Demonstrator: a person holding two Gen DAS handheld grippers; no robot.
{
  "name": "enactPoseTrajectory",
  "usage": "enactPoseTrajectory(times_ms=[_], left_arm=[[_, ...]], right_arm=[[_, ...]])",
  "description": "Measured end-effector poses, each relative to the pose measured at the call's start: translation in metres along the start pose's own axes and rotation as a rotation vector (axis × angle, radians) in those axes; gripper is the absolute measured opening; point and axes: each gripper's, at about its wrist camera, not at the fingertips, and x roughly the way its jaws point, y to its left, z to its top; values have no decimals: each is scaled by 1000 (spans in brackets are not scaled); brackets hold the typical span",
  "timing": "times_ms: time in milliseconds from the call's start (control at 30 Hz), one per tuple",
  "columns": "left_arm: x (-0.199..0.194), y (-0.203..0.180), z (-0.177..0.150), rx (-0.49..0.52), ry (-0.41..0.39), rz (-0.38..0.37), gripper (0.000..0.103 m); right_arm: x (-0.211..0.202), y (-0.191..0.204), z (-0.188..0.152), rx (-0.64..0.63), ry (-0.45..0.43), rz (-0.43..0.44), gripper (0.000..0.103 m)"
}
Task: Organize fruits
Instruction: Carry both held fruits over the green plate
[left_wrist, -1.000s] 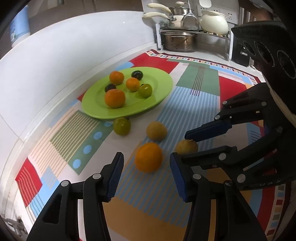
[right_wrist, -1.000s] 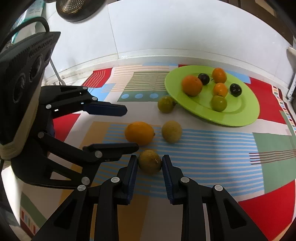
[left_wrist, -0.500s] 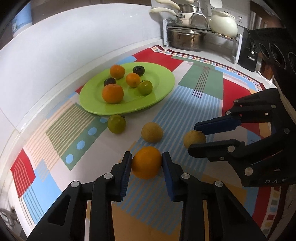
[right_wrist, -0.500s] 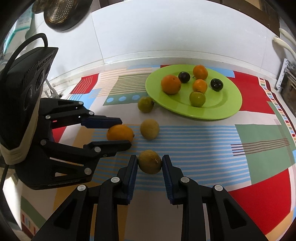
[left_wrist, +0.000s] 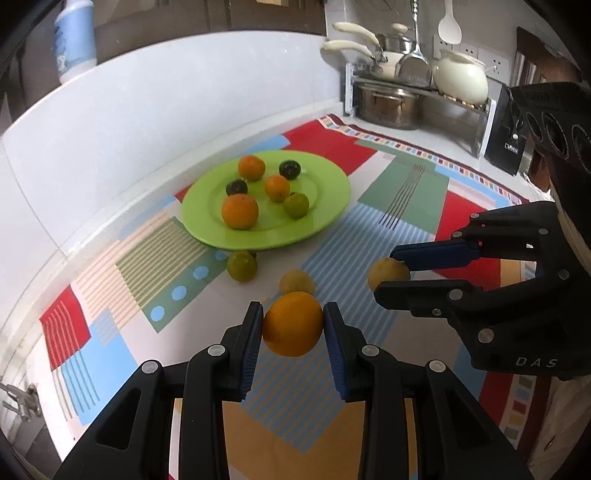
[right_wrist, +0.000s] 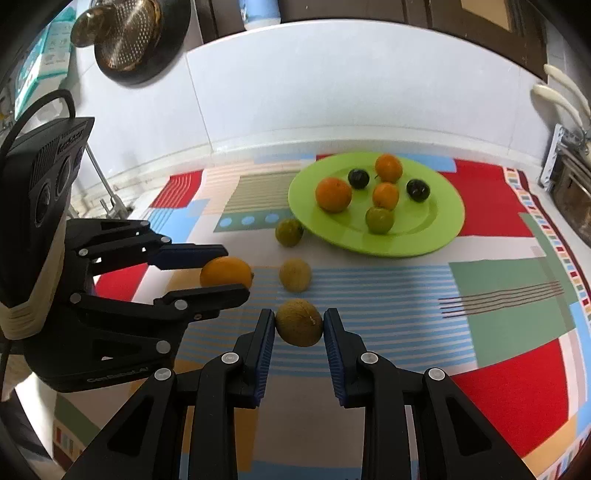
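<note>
White letters "DAS" stand on the black body of the right claw (left_wrist: 397, 268), at about four o'clock in the left wrist view. Other printing is too blurred to read.

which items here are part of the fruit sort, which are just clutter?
Job:
- orange in left gripper
- yellow-brown fruit in right gripper
- green plate with six fruits
- loose green fruit and tan fruit on mat

Clutter:
- steel pot
- white teapot
- hanging strainer
- blue bottle
</note>
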Motion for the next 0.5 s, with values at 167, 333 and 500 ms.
enactPoseTrajectory(times_ms=[167,333,500], left_arm=[[-13,-4,4,-19,-26,23,33],[-23,-8,10,-33,-44,43,33],[-30,-11,18,-50,-65,61,33]], right_arm=[[-13,0,3,-6,-34,-5,29],[-26,-1,6,-14,-69,-14,29],[-37,-6,12,-14,-104,-33,29]])
